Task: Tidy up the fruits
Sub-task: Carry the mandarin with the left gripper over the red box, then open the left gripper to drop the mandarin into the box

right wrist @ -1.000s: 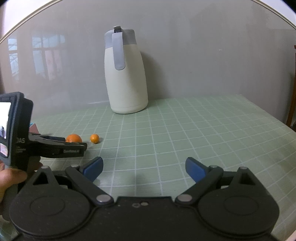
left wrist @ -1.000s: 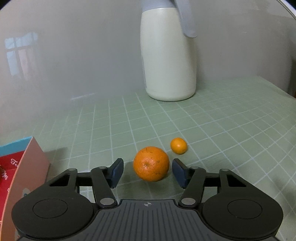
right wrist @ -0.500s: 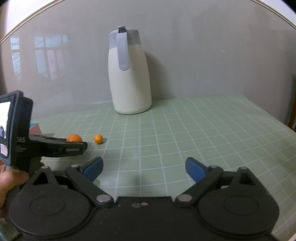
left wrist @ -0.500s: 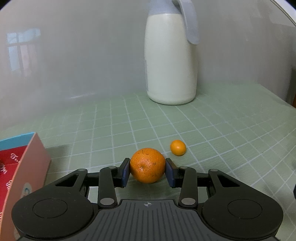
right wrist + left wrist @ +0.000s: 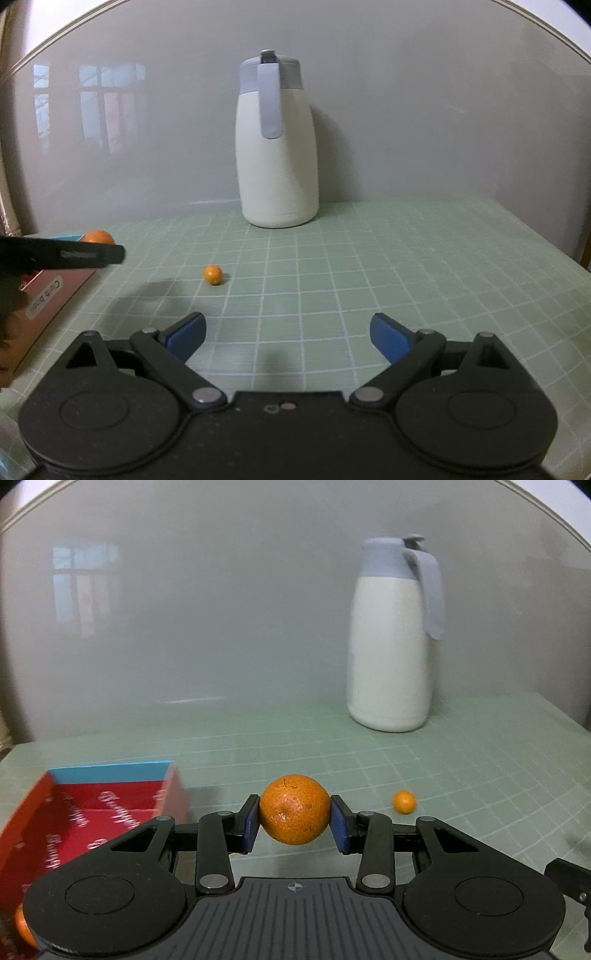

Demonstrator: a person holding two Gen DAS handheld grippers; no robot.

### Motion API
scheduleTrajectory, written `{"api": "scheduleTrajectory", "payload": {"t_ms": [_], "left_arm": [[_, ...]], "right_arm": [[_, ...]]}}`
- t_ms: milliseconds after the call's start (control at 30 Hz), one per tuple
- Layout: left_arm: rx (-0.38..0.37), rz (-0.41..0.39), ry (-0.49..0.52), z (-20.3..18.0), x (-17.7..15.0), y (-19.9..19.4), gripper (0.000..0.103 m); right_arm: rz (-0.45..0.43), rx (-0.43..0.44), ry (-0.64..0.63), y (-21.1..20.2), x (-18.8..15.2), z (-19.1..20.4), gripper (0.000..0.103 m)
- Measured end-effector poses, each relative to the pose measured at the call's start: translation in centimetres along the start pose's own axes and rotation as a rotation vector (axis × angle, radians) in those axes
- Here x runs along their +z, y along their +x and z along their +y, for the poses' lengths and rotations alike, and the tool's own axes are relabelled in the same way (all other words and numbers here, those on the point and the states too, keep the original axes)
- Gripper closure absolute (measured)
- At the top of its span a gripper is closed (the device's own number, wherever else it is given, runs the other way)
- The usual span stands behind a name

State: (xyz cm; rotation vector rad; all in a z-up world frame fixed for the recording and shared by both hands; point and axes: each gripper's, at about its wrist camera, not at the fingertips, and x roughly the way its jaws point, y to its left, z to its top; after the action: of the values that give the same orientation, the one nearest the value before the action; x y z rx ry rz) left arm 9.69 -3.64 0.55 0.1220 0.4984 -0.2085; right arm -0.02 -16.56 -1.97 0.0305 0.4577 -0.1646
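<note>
My left gripper [image 5: 294, 822] clamps the mandarin [image 5: 294, 809], carrying it toward the red box [image 5: 79, 812]; next, release inside; right gripper [image 5: 287, 336] wide, empty

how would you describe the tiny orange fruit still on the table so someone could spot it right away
Start at the tall white jug with the grey lid, standing against the wall on the green gridded mat. Come toward the camera and a little left: the small orange fruit lies alone on the mat. It is far smaller than the big orange clamped in the left gripper, and nothing touches it.
</note>
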Motion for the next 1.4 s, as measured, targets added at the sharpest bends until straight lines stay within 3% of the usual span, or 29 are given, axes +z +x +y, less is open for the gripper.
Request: {"api": "scheduleTrajectory", "payload": {"t_ms": [467,800,1267,1333,1400], "left_arm": [[0.128,-0.023,-0.088,7.1,-0.6,-3.6,0.063],[0.254,0.021,-0.152,12.4,-3.1,-3.9,0.063],[0.282,0.081,-0.175,14.4,-4.9,-3.3,0.063],[0.279,0.088,-0.183,14.5,-4.9,-3.3,0.058],[0.290,0.092,-0.191,14.6,-5.0,-3.5,0.038]], "right_arm": [[0.006,0.044,-0.063,0.8,0.1,3.8,0.007],[0.010,0.087,-0.114,1.5,0.1,7.0,0.007],[0.010,0.137,-0.155,2.4,0.4,10.4,0.007],[0.009,0.140,-0.158,2.4,0.4,10.7,0.007],[0.008,0.145,-0.159,2.5,0.4,11.0,0.007]]}}
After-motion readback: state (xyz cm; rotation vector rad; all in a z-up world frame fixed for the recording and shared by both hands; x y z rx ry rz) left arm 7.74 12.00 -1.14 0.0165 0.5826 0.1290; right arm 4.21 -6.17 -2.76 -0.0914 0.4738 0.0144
